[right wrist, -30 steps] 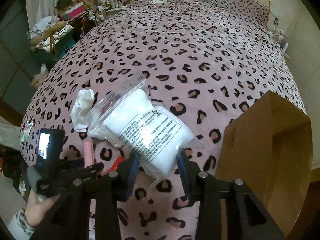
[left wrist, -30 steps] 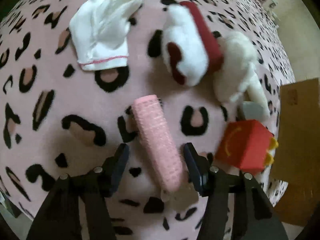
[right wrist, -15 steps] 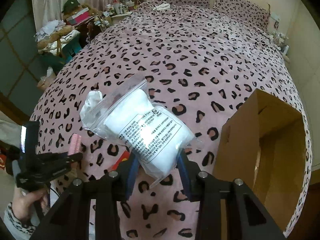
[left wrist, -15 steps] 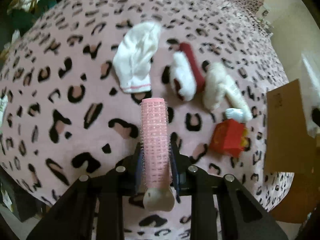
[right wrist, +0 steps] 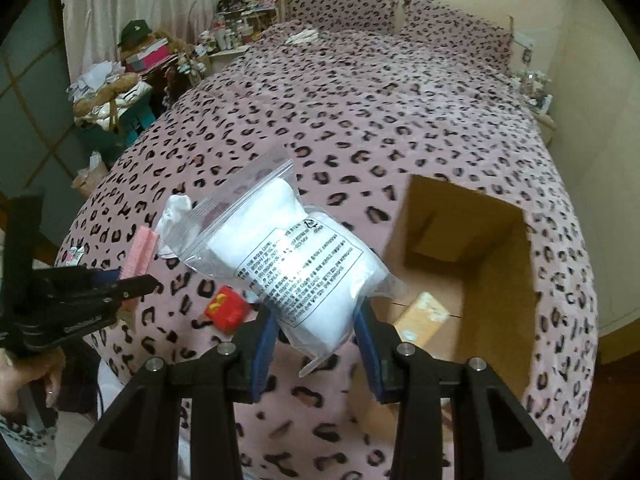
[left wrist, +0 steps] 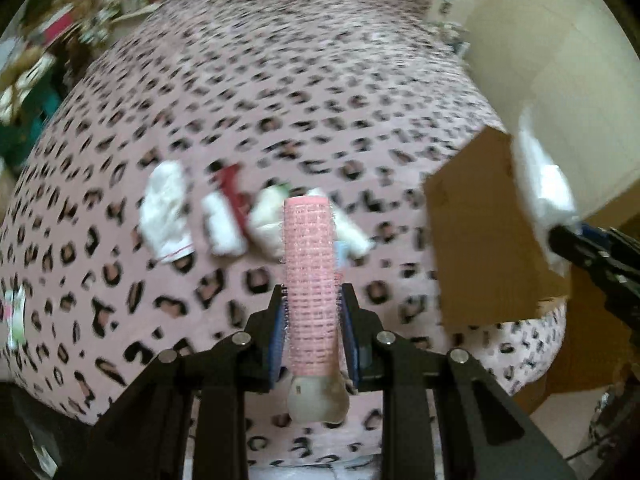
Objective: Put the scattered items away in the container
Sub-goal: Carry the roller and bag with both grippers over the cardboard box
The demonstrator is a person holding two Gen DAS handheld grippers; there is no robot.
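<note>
My left gripper (left wrist: 313,300) is shut on a pink hair roller (left wrist: 310,272) and holds it upright above the bed; it also shows in the right wrist view (right wrist: 138,250). My right gripper (right wrist: 316,316) is shut on a clear zip bag of white cotton (right wrist: 296,256), held beside the open cardboard box (right wrist: 488,280). The box (left wrist: 480,232) stands at the bed's right edge, with a tan item (right wrist: 420,314) inside. On the bed lie a white sock (left wrist: 166,212), a red and white plush piece (left wrist: 228,216), a white plush (left wrist: 268,220) and a small red carton (right wrist: 226,308).
The pink leopard-print blanket (right wrist: 380,120) covers the whole bed, with two pillows (right wrist: 344,10) at the far end. Cluttered shelves and bags (right wrist: 120,80) stand along the left side. A cream wall (right wrist: 600,120) is on the right.
My left gripper closed on the pink roller, lifted it off the blanket and pulled back. My right gripper carried the cotton bag rightward, closer to the box opening.
</note>
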